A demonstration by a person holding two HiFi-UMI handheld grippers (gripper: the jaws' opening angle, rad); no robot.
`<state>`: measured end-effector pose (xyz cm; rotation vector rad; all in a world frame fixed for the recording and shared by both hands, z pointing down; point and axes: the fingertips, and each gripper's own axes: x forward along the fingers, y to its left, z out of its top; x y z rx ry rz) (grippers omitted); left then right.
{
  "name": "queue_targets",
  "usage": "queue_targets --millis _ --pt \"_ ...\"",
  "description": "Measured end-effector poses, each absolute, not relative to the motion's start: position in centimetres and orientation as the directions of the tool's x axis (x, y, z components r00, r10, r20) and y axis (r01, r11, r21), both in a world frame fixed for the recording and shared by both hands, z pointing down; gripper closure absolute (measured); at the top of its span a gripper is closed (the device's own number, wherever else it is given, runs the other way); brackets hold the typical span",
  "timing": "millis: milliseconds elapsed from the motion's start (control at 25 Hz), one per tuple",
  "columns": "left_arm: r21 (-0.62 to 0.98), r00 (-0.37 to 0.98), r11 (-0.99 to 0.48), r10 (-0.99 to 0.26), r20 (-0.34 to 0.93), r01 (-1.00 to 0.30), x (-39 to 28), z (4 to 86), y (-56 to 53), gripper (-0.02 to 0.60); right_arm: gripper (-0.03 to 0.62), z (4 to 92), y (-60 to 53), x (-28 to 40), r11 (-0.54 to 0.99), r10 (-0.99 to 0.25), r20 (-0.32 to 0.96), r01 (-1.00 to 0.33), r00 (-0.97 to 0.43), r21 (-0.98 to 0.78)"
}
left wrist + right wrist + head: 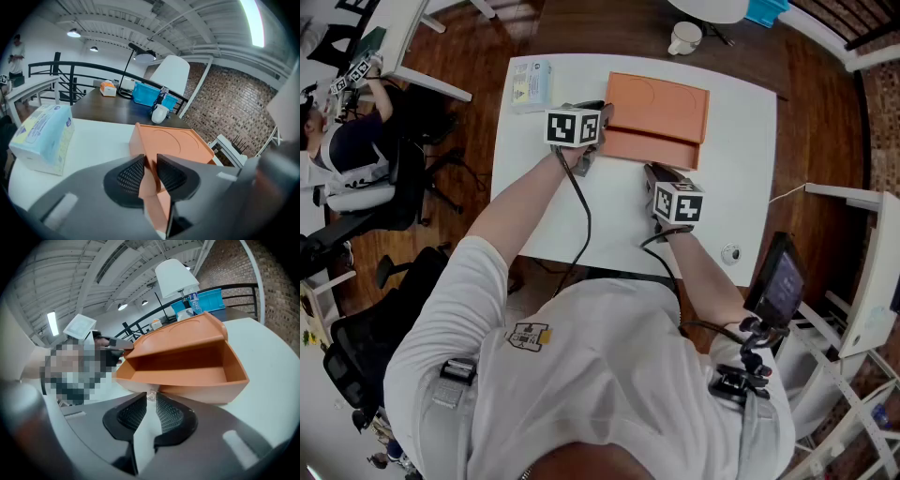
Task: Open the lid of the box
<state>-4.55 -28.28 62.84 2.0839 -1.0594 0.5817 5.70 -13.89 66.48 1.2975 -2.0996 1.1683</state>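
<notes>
Tissue pack point(530, 82) just left of orange box point(661, 108), mug point(684, 37) beyond.

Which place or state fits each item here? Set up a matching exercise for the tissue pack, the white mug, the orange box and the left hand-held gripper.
Items:
1. tissue pack
2. white mug
3. orange box
4. left hand-held gripper

Places or states:
A. shut on an orange wall
B. lid lifted, inside showing
C. on the dark surface beyond the white table
D. lying on the white table, left of the box in the head view

Pairs: 1-D, 2-C, 3-B, 4-A
</notes>
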Motion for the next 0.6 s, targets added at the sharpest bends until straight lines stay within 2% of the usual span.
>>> queue_targets --millis 240,480,600 --pt "0.402 0.550 -0.378 -0.512 0.659 -0.834 -5.1 62.8 -28.0 0.497 0.534 67.1 -8.6 4.9 0.233 -0.485 0.721 -0.867 -0.496 -0.439" --pt "0.440 0.574 -0.368 -0.531 0.623 -0.819 -5.0 62.7 -28.1 0.495 0.524 67.0 -8.5 4.5 0.240 -0.475 0.701 -0.845 -0.532 -0.478" --pt "0.466 0.595 -0.370 -0.539 0.597 -0.803 -5.0 62.5 -28.0 0.495 0.444 67.2 -7.8 4.3 0.243 -0.457 0.681 -0.817 -0.572 -0.523"
